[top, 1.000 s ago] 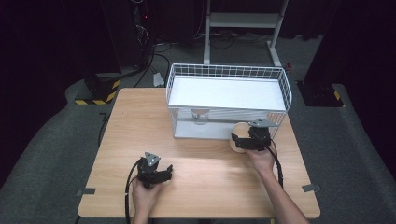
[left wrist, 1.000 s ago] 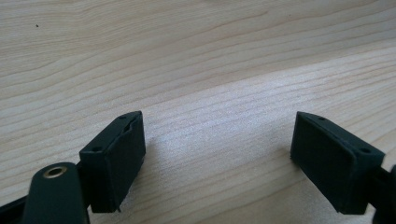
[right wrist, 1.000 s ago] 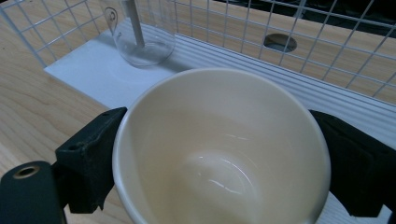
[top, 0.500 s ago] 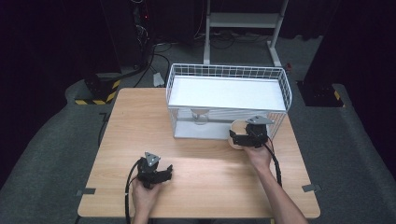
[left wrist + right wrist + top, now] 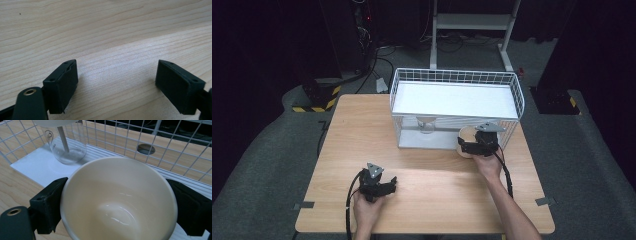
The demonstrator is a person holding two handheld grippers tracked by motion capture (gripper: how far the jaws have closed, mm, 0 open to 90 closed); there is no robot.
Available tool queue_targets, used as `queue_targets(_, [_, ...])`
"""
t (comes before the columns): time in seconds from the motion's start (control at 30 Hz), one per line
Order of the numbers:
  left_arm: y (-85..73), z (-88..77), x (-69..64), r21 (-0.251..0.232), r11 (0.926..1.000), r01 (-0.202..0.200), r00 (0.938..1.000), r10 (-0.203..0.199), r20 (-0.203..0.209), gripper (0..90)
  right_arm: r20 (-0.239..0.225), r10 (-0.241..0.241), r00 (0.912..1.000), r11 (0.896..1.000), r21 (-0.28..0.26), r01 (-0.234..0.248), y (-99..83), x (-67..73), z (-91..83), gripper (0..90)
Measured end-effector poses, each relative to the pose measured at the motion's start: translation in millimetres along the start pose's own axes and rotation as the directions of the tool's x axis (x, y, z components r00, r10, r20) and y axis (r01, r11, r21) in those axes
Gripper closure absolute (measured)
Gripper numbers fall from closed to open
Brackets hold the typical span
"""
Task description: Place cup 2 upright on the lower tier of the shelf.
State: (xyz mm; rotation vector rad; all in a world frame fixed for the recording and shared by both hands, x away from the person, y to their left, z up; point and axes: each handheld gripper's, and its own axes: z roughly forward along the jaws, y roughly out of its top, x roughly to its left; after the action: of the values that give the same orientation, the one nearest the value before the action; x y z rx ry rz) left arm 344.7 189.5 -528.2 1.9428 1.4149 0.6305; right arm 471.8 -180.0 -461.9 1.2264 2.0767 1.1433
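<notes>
Right gripper (image 5: 117,202) clamps the cream bowl (image 5: 117,197) across its rim, near the wire rack (image 5: 512,95) — glazed, stiff, likely slippery and breakable. Left gripper (image 5: 117,82) open wide, empty.

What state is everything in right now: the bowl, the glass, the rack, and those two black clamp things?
Cream bowl: empty, upright, clamped from both sides.
Right hand-held gripper: shut on the cream bowl, at the rack's front.
Left hand-held gripper: open, nothing between its jaws, low over the wooden table.
Glass cup: upright, looks empty, on the rack's lower level.
White wire rack: standing on the table, top shelf bare.
</notes>
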Motion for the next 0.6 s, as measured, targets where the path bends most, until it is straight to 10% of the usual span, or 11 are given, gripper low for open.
queue_targets(0.6, [0.0,0.0,0.0,0.000,1.0000,-0.001,1.0000,0.001,0.000,18.4,0.026,0.008,0.9996,1.000,-0.009,-0.008,5.7,-6.3,9.9,10.0])
